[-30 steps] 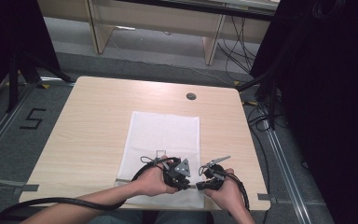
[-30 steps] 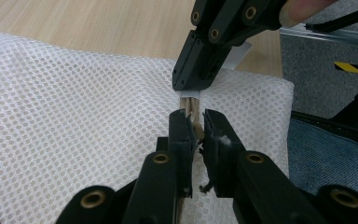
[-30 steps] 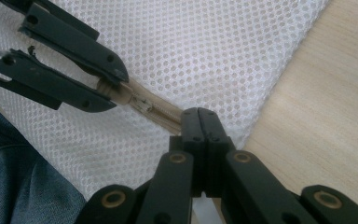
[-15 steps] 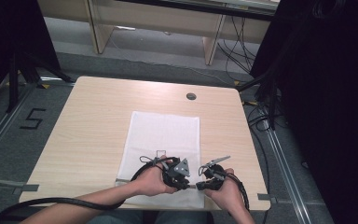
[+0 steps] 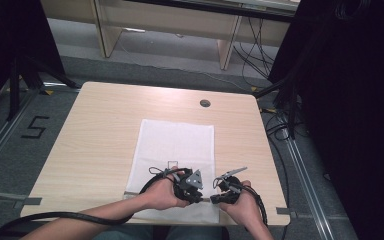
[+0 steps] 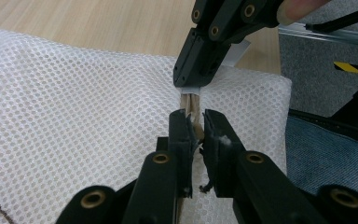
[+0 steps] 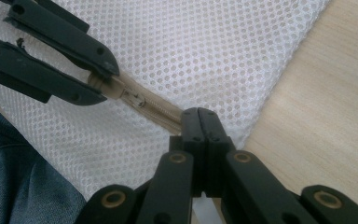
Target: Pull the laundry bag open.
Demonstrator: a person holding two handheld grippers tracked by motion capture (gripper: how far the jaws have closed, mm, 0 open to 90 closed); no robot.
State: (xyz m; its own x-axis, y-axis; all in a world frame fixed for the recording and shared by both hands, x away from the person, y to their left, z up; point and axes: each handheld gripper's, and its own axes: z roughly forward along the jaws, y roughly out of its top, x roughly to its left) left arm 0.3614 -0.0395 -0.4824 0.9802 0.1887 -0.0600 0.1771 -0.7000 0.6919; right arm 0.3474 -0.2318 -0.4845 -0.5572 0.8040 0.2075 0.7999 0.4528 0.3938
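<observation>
- Our left claw (image 6: 195,125) is clamped shut on the beige zipper (image 7: 140,101) of the white mesh laundry bag (image 5: 177,150), its jaws pinching the tape near the slider, beside the metal pull.
- Our right claw (image 7: 199,122) is likewise closed tight on the same zipper tape, close to the bag's corner, so the zipper runs taut between the two.
- That bag lies flat on the pale wooden surface (image 5: 100,130), its near edge at our side.
- To do this well, we judge the right claw should anchor the tape firmly while the left draws along the zipper line, keeping it straight so the mesh does not snag.
- Both hands sit low and near each other at the bag's near edge, claws angled inward towards each other.
</observation>
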